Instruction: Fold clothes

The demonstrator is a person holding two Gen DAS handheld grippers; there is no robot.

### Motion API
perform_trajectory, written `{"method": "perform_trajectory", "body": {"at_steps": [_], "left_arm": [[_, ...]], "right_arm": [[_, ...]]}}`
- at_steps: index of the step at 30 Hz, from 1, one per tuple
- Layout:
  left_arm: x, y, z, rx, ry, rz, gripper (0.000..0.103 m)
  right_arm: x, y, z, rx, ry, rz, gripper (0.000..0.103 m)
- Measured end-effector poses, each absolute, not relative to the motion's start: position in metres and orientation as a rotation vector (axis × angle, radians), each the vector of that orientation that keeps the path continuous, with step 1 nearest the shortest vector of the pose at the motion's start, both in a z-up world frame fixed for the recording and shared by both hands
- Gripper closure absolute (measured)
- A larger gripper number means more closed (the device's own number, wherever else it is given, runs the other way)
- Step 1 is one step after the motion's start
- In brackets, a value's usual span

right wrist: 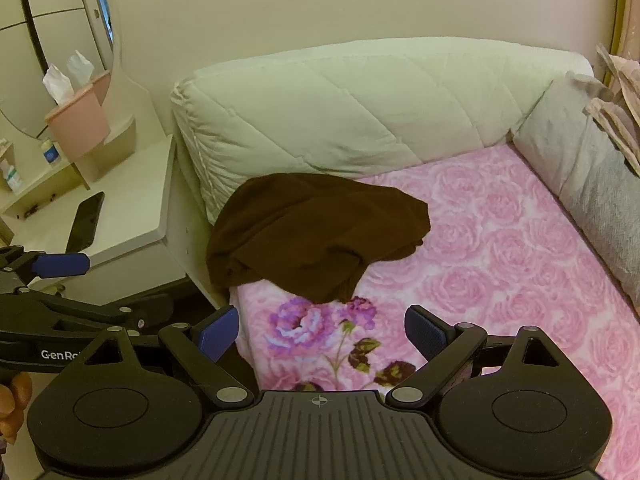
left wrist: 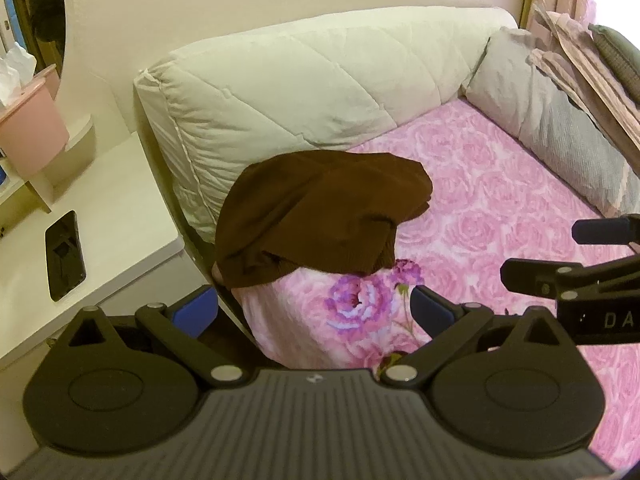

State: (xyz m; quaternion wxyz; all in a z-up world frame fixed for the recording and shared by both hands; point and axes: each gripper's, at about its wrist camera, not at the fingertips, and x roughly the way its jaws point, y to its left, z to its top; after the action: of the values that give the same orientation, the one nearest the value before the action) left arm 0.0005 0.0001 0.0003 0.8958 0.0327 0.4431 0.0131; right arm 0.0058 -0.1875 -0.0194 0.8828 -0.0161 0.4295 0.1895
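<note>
A dark brown garment (left wrist: pixel 320 212) lies crumpled in a heap on the pink rose-patterned bed (left wrist: pixel 500 208), at its near left corner against the quilted headboard cushion. The same brown garment (right wrist: pixel 316 236) shows in the right wrist view, partly hanging over the bed's edge. My left gripper (left wrist: pixel 316 312) hovers above and short of the heap, jaws wide apart with nothing between them. My right gripper (right wrist: pixel 322 336) is open too, empty, over the purple flower print just in front of the garment. The right gripper's arm enters the left wrist view at the right edge.
A cream quilted cushion (left wrist: pixel 304 80) backs the bed, with a grey pillow (left wrist: pixel 548 120) along the right side. To the left stands a white bedside table (left wrist: pixel 100 232) with a black phone (left wrist: pixel 66 256) and a pink tissue box (left wrist: pixel 32 132). A person's hand (right wrist: pixel 16 400) holds the left gripper.
</note>
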Motion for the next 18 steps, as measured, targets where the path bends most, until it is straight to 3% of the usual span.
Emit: {"method": "perform_trajectory", "body": {"at_steps": [18], "left_arm": [[-0.0077, -0.0003, -0.0059, 0.028, 0.931, 0.031, 0.003]], "right_arm": [[0.0028, -0.1903, -0.0207, -0.035, 0.896, 0.399, 0.010]]}}
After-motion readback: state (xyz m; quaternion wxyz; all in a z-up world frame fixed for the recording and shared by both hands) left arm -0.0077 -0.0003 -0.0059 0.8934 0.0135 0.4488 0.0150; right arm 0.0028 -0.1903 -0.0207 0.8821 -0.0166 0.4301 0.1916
